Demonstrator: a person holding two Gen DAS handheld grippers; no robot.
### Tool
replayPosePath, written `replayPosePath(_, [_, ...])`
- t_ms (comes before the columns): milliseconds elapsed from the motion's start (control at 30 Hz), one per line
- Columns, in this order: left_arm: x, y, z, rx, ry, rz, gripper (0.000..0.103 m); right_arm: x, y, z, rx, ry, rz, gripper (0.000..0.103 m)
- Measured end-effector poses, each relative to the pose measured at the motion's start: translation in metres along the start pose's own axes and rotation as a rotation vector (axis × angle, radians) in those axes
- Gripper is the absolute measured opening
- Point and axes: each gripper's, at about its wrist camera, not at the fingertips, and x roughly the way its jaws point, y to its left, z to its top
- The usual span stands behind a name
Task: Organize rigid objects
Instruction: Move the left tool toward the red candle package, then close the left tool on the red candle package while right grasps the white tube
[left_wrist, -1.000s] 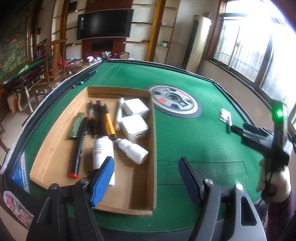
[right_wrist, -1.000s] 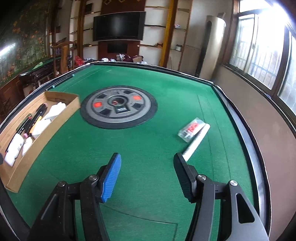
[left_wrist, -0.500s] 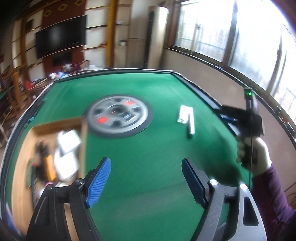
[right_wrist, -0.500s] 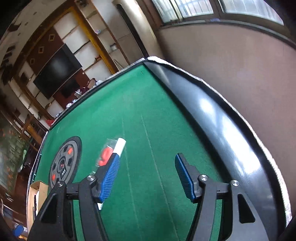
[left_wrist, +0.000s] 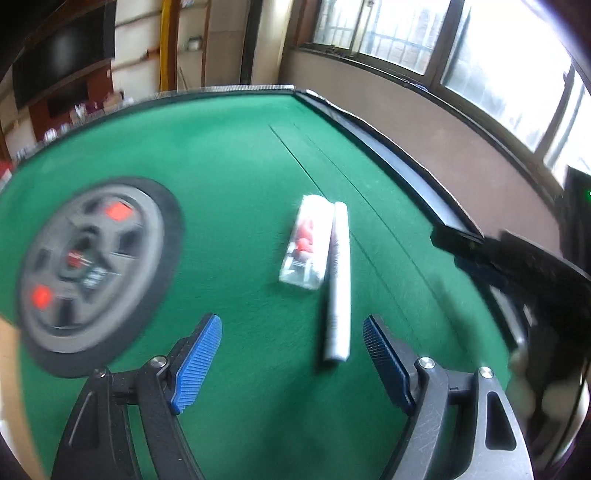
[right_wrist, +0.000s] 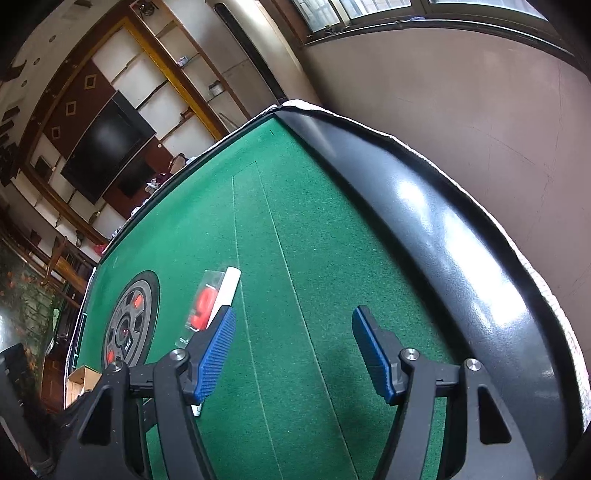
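Two things lie on my green felt table (left_wrist: 236, 155), touching side by side near its right edge: a long white plastic tube (left_wrist: 338, 280) and a clear flat packet with red shapes inside (left_wrist: 306, 243). My left gripper (left_wrist: 291, 360) hangs over the tube's near end with its blue ribbed pads spread wide and nothing pinched. My right gripper (right_wrist: 291, 354) points along the glossy black rim (right_wrist: 424, 221) at that same edge; its jaws are opening, only bare felt between them, and the tube sits beside its left pad (partly hidden behind it). A round grey dial with red buttons (left_wrist: 88, 269) is set into the table's middle. Beyond the far edge are a dark wall-mounted screen (right_wrist: 107, 147), wooden shelving and a row of bright windows (left_wrist: 480, 48).
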Motion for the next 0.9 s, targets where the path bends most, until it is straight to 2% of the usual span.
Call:
replayPosePath(67, [0.013,-0.006,0.005,0.005,0.004,-0.001,0.082,-0.003,0.000,-0.001,0.003,0.002,-0.001,0.065])
replayPosePath(200, [0.029,-0.021,0.019,0.073,-0.027,0.053,0.082,-0.002,0.002,-0.002,0.002,0.010,-0.005,0.065])
replayPosePath(433, [0.055,-0.035,0.035,0.127,-0.023,0.137,0.082,0.000,0.005,-0.001,-0.012,-0.003,-0.026,0.065])
replayPosePath(500, [0.052,-0.037,0.033,0.141,-0.014,0.113,0.068,0.001,0.005,-0.002,-0.017,-0.005,-0.037,0.065])
replayPosePath(533, [0.048,-0.037,0.031,0.149,-0.016,0.106,0.048,0.002,0.005,-0.002,-0.016,-0.002,-0.043,0.065])
replayPosePath(567, [0.045,-0.037,0.030,0.154,-0.009,0.097,0.045,0.003,0.005,-0.003,-0.014,0.001,-0.043,0.065])
replayPosePath(633, [0.035,-0.027,0.023,0.113,0.007,0.054,0.045,0.005,0.005,-0.004,-0.017,0.007,-0.047,0.065])
replayPosePath(800, [0.009,-0.012,-0.006,0.109,0.017,0.029,0.045,0.009,0.004,-0.007,-0.018,0.027,-0.054,0.065])
replayPosePath(900, [-0.014,-0.002,-0.030,0.071,0.041,-0.043,0.049,0.012,0.001,-0.007,-0.006,0.044,-0.046,0.066])
